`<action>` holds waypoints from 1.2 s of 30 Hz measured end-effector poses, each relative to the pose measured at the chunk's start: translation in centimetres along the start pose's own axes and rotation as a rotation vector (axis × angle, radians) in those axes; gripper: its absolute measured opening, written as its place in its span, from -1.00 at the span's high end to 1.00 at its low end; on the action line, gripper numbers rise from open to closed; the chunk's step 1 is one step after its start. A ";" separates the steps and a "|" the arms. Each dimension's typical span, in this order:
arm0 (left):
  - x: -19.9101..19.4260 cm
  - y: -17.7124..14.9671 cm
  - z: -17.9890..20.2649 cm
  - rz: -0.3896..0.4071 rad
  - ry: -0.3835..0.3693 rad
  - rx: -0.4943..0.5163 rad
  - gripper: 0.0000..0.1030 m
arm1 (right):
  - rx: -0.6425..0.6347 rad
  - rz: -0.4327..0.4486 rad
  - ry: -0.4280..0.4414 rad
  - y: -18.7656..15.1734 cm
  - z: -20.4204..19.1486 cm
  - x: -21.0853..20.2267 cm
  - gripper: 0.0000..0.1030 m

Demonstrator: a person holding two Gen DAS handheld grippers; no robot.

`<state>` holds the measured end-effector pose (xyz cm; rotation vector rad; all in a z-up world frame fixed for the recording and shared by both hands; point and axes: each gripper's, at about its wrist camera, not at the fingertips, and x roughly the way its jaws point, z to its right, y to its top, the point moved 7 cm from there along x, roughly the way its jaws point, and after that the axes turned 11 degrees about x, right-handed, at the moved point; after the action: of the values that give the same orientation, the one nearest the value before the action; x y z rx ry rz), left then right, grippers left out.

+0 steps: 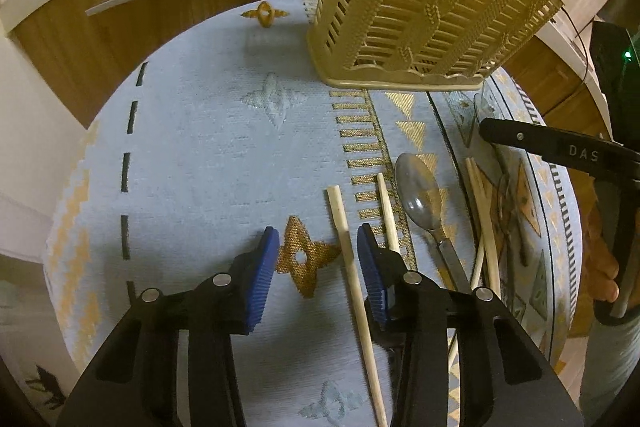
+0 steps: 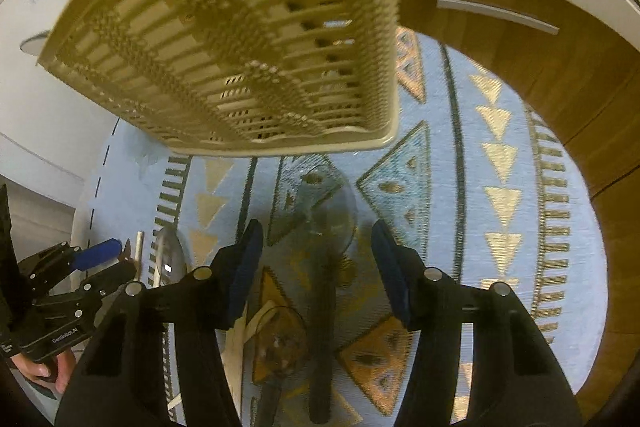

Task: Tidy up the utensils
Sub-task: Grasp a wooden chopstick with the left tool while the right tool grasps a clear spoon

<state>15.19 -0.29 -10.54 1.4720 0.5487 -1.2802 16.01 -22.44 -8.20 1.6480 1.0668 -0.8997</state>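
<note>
Patterned blue cloth covers the table (image 1: 200, 155), where my left fingers (image 1: 318, 267) hang wide and empty astride a wooden chopstick (image 1: 352, 267), so I should lower squarely, pinch mid-shaft, then carry it to the slatted utensil basket (image 1: 424, 7) beyond, while my right fingers (image 2: 316, 271) wait wide over a ladle (image 2: 320, 227).

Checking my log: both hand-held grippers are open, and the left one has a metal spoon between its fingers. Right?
Not quite. The left wrist view shows the left hand-held gripper open around a wooden chopstick; the metal spoon lies outside it. The right hand-held gripper is open.
</note>
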 end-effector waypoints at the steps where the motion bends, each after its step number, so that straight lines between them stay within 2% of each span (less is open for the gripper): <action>1: 0.0 0.0 -0.1 -0.005 0.000 0.005 0.29 | -0.008 -0.004 -0.009 -0.1 -0.2 0.3 -0.03; 7: 0.4 0.6 0.1 -0.038 0.007 0.025 0.29 | -0.052 0.008 -0.075 -0.4 -1.6 1.4 -0.03; 11: 1.0 1.1 1.1 -0.053 0.049 0.059 0.27 | -0.081 0.009 -0.115 -0.5 -2.5 1.9 -0.02; 13: 1.3 1.2 1.6 -0.063 0.086 0.084 0.27 | -0.102 0.015 -0.143 -0.5 -3.1 2.2 0.06; 15: 1.5 1.4 2.0 -0.080 0.125 0.107 0.27 | -0.124 0.018 -0.172 -0.7 -3.9 2.7 0.29; 17: 1.8 1.6 2.5 -0.094 0.165 0.129 0.29 | -0.132 0.010 -0.176 -0.8 -4.6 3.0 0.34; 19: 1.8 1.7 3.1 -0.103 0.171 0.135 0.43 | -0.141 0.009 -0.185 -0.8 -5.0 3.2 0.41; 22: 2.0 2.0 3.7 -0.123 0.193 0.144 0.51 | -0.142 0.008 -0.184 -0.6 -5.1 3.1 0.42; 24: 2.0 2.2 4.0 -0.126 0.179 0.137 0.69 | -0.137 0.007 -0.175 -0.7 -5.4 3.2 0.42; 25: 2.0 2.3 4.2 -0.126 0.190 0.136 0.88 | -0.136 0.008 -0.171 -0.7 -5.5 3.2 0.42; 26: 2.0 2.3 4.2 -0.125 0.203 0.137 0.90 | -0.137 0.009 -0.166 -0.3 -4.1 2.8 0.42; 32: 1.5 1.7 4.2 -0.094 0.189 0.096 0.95 | -0.157 0.040 -0.091 -1.0 -2.8 1.1 0.42; 36: 0.0 1.9 4.0 -0.007 0.157 0.064 0.95 | -0.163 0.100 -0.027 -1.7 -2.7 -0.9 0.42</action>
<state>15.18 -4.50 -9.20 1.6350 0.6207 -1.2034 14.29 -19.74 -7.10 1.5352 1.0030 -0.7475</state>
